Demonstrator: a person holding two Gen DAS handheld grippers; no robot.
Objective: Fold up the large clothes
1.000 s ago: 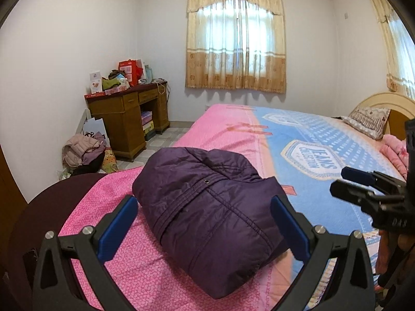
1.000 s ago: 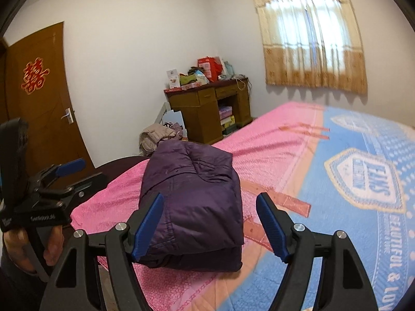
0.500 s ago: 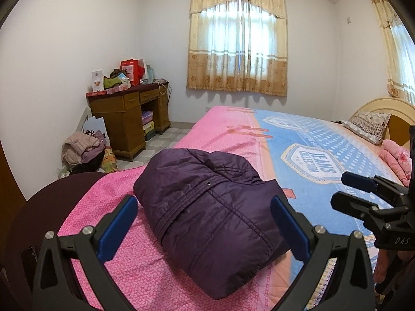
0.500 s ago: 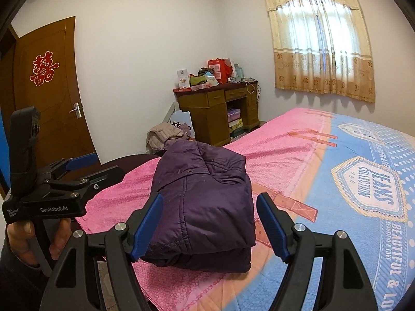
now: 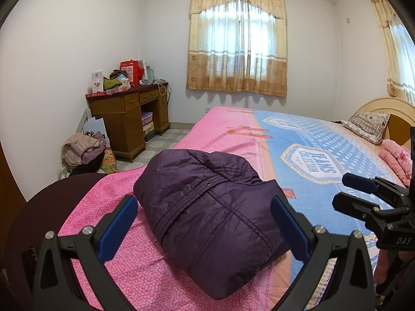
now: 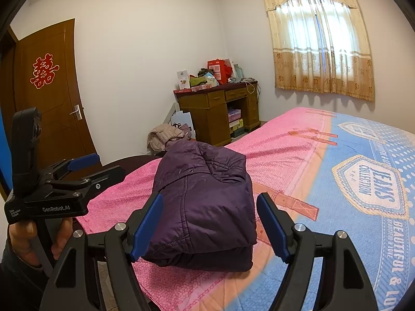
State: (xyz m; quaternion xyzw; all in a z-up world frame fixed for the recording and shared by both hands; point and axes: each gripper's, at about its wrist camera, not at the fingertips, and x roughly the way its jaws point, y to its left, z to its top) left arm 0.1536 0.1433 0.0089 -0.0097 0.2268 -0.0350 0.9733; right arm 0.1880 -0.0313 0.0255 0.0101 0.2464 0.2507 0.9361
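At eleven o'clock we see a wooden desk (image 5: 127,119) piled with boxes, a clothes heap (image 5: 83,150) on the floor beside it. At twelve hang curtains (image 5: 237,41); at two lies a pillow (image 5: 368,125). A door (image 6: 49,98) stands at ten.

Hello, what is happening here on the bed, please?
A person holds a claw in each hand over a bed. A purple jacket lies folded into a compact bundle on the pink side of the cover. The left claw and the right claw are both open and hold nothing; neither touches the jacket. The folding looks finished.
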